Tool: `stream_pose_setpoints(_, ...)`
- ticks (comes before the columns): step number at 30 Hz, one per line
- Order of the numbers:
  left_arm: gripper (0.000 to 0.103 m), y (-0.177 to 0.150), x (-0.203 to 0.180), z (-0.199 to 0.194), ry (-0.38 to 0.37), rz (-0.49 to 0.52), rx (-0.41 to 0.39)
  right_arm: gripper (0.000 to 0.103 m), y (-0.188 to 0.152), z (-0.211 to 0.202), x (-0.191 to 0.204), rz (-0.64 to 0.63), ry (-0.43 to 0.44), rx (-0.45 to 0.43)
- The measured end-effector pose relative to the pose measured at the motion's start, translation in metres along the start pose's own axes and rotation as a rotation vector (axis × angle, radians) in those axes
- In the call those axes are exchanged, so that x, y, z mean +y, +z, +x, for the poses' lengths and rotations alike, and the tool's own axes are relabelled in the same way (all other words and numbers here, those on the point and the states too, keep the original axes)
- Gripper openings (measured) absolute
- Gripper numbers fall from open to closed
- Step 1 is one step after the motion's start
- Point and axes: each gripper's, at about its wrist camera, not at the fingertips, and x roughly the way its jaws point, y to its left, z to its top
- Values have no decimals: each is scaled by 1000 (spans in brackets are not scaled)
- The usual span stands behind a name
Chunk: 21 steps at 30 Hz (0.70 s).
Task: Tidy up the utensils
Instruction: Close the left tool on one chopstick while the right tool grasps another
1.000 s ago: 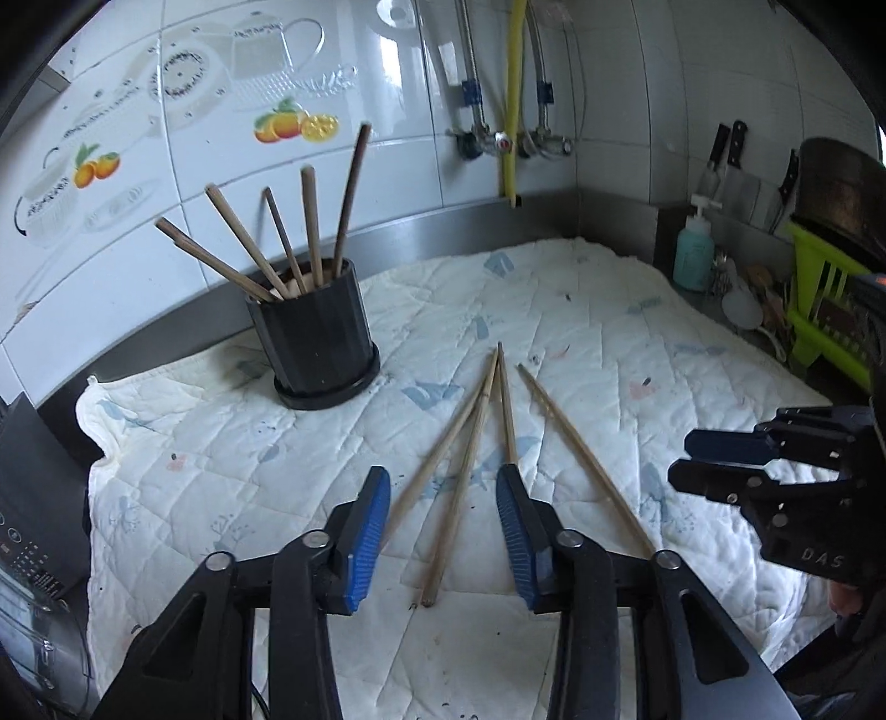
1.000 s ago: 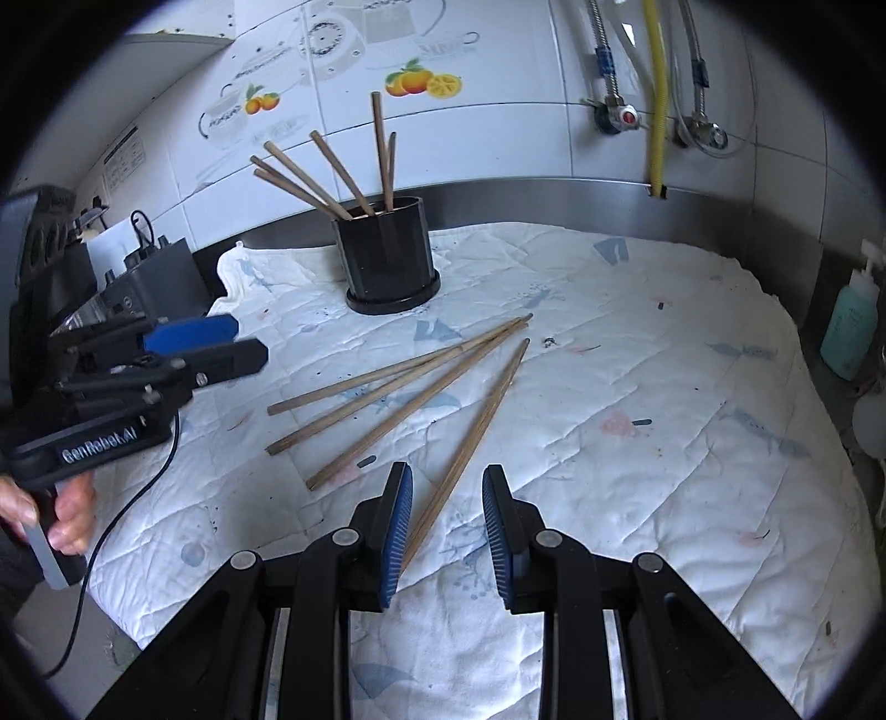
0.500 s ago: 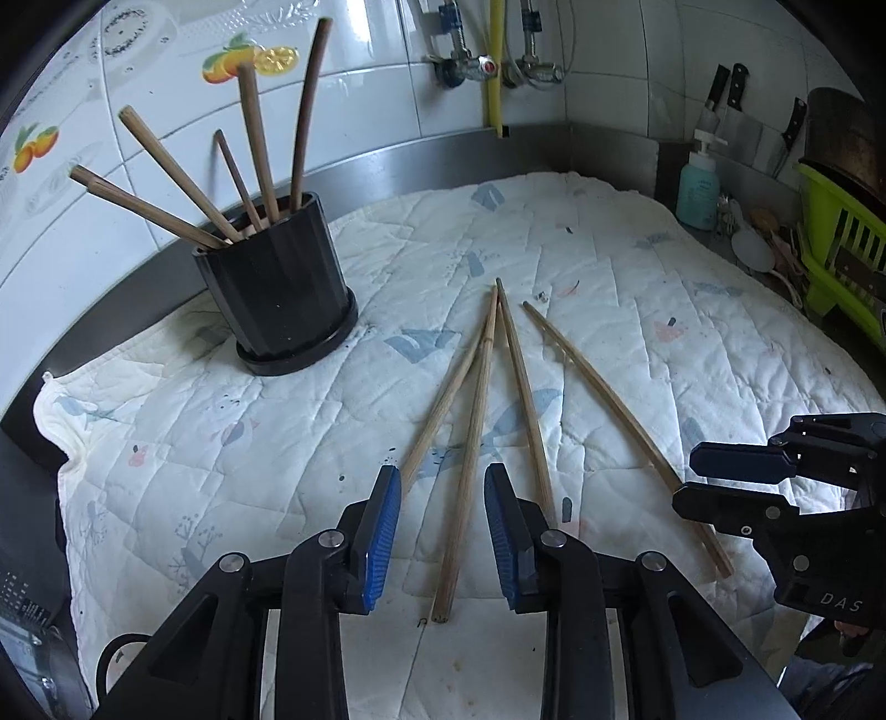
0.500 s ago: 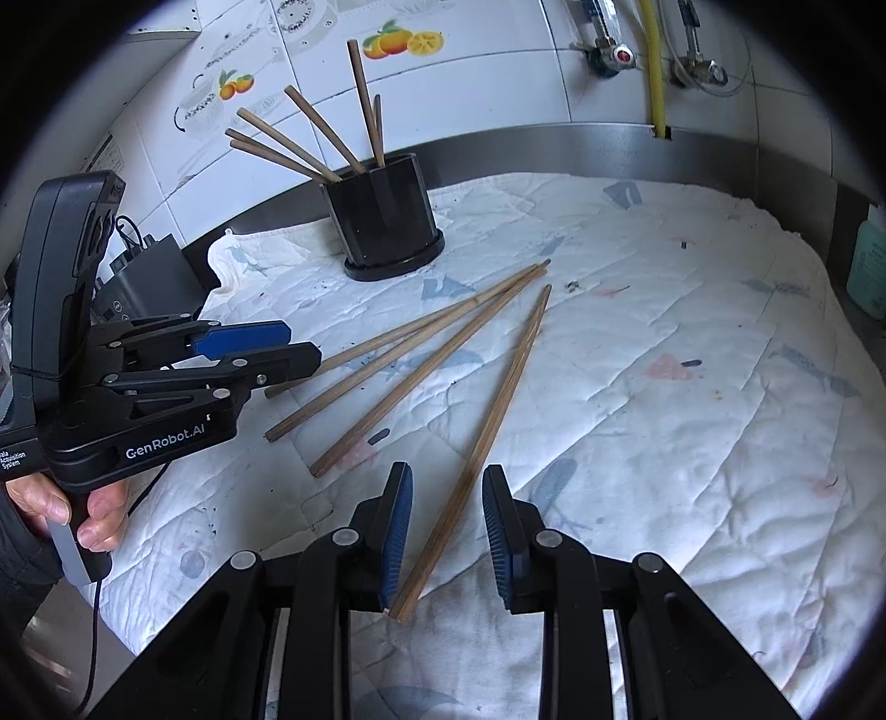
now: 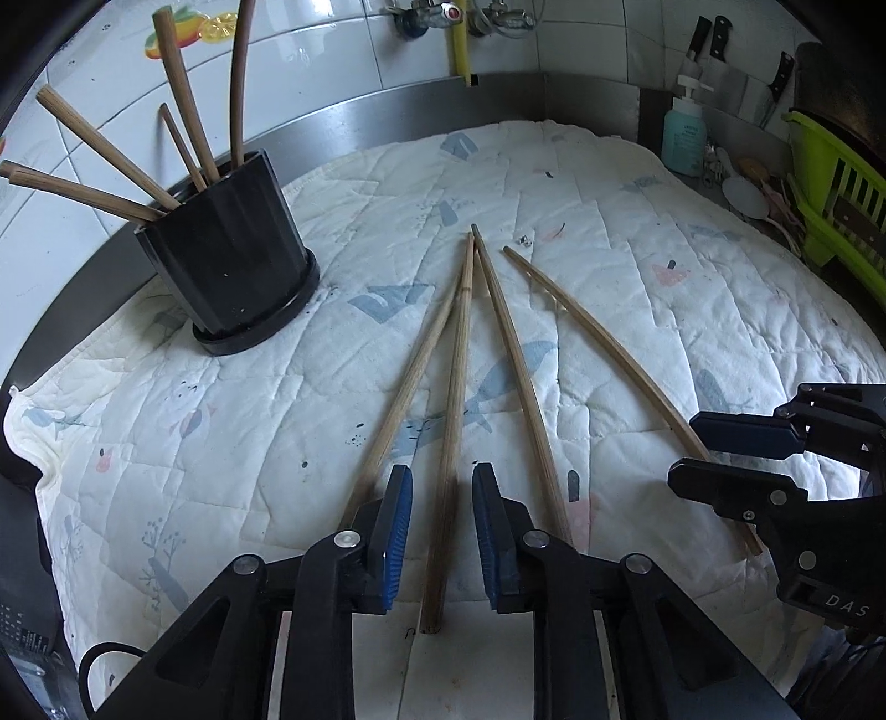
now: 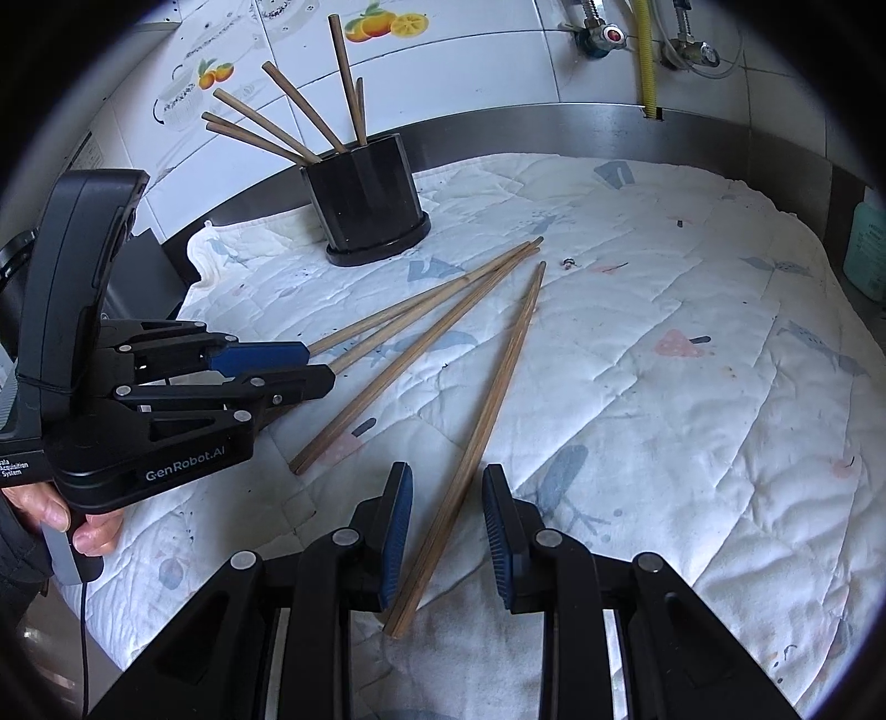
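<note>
Four loose wooden chopsticks lie fanned out on the quilted cloth [image 5: 637, 210]. My left gripper [image 5: 440, 471] hangs low over their near ends, its jaws closing. One chopstick [image 5: 455, 410] lies between the blue pads [image 5: 396, 531] with a gap on each side. My right gripper [image 6: 446, 471] straddles the outermost chopstick [image 6: 493, 387], open, its pads clear of it. The black holder [image 5: 232, 260] at the back left has several chopsticks standing in it. Each gripper shows in the other's view: the right gripper [image 5: 684, 451] and the left gripper [image 6: 318, 366].
A teal soap bottle [image 5: 684, 138], knives [image 5: 709, 33] and a green rack [image 5: 836, 205] stand at the back right. A steel splashback and tiled wall with a yellow pipe [image 5: 459, 44] close the back. A hand [image 6: 61, 509] holds the left gripper's handle.
My left gripper has come down and forward over the chopsticks, and its jaws have narrowed around one. The right gripper has sunk a little over its chopstick; its gap is unchanged.
</note>
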Motion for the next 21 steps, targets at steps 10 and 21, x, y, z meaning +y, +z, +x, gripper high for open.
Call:
stream_pose_setpoints(10,23,4,6,10,-35,-17,23,14,2,0,1,-60,-58,0)
stream_pose_setpoints(21,7,10,-3,7,-2,-5,-1,10,9,-18,-11,-66,-93,-50)
